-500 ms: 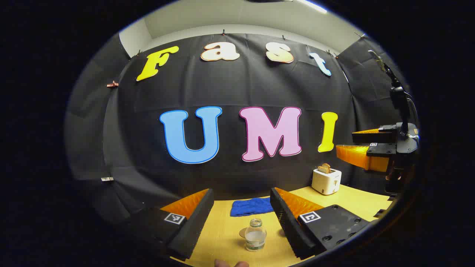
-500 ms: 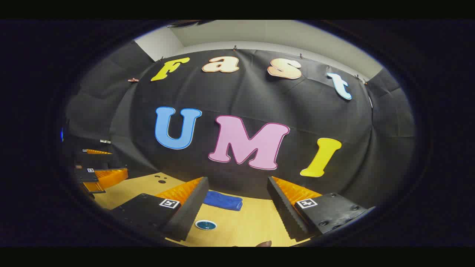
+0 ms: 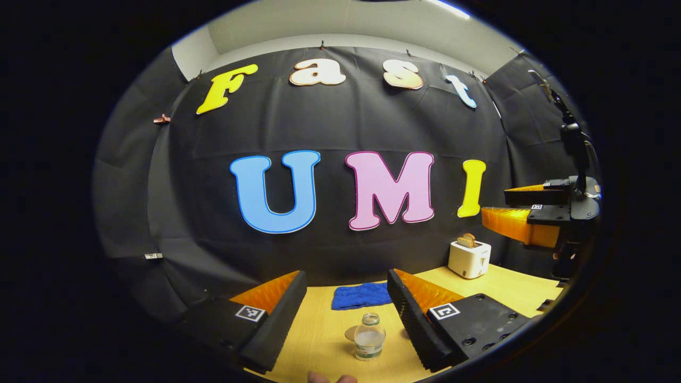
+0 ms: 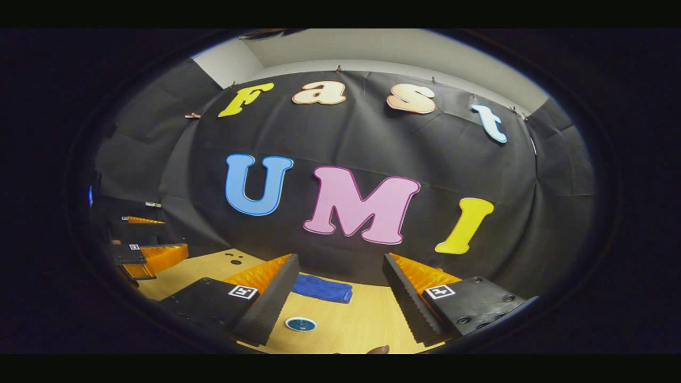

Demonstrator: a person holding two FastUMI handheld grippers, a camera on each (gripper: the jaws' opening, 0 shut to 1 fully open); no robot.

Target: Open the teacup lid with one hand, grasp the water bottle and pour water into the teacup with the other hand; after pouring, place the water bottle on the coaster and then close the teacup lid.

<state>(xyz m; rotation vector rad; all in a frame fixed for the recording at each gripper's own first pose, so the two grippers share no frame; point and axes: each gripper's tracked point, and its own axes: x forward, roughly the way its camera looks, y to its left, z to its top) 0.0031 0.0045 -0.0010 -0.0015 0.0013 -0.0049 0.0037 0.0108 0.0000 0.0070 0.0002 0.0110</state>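
In the left gripper view a small clear water bottle (image 3: 368, 343), uncapped and partly full, stands on the wooden table (image 3: 319, 340) low between my left gripper's (image 3: 346, 276) open fingers, untouched. A brown round coaster (image 3: 349, 333) lies just behind it to the left. In the right gripper view a small round teal teacup lid (image 4: 300, 324) sits on the table close to the inner side of my right gripper's (image 4: 340, 259) left finger; this gripper is open and holds nothing. Each gripper also appears, raised above the table, at the edge of the other view: right gripper (image 3: 495, 205), left gripper (image 4: 173, 234).
A folded blue cloth (image 3: 362, 296) lies at the table's back edge by the wall. A white toaster (image 3: 469, 258) with bread in it stands at the back right. A fingertip (image 3: 324, 378) shows at the bottom edge.
Both views have shifted slightly. The bottle sits a little higher and to the right in the left gripper view, and the teal lid a touch to the right. Nothing was grasped.
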